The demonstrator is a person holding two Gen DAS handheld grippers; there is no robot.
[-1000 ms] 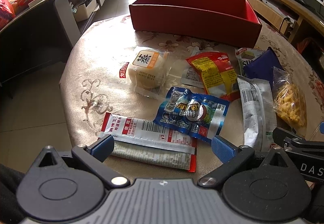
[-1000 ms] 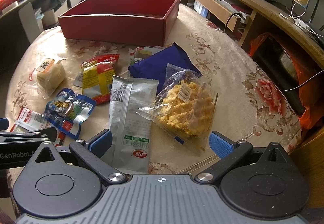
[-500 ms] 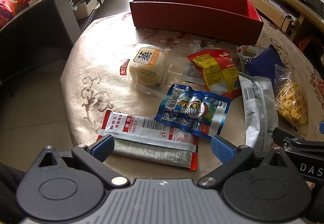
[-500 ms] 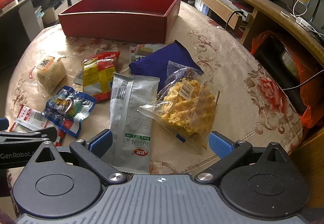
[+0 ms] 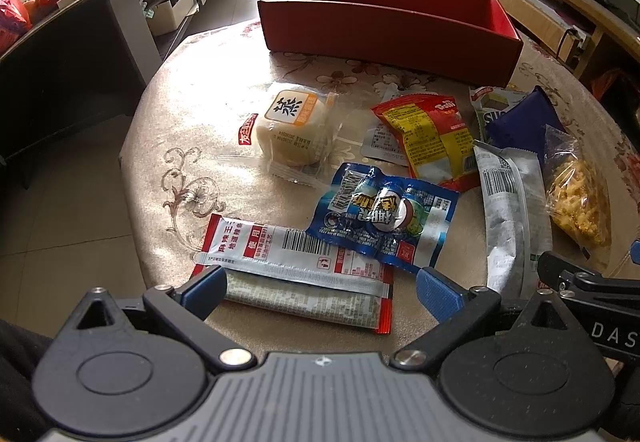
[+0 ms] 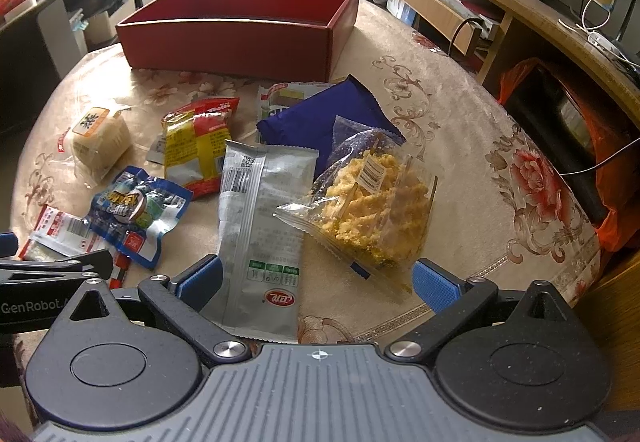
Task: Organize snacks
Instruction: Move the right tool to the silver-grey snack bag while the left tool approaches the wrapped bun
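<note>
Left tongs (image 5: 320, 284) spread wide at lower frame over red-white sachet (image 5: 296, 262), right tongs (image 6: 318, 280) spread too, empty, red box (image 6: 240, 38) up top, snacks strewn mid-table (image 6: 460, 146).

I see a matt red cardboard box (image 5: 384, 30) on a soft-sheened patterned tablecloth (image 5: 192, 114); nearer me than the box, snack wrappers (image 5: 384, 218) look glossy, crinkled plastic.

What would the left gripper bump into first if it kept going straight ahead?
Most likely the long red and white packet, which lies right between the open fingers of the left gripper. Just past it sits the blue crinkly packet. Height above the table is hard to judge.
</note>
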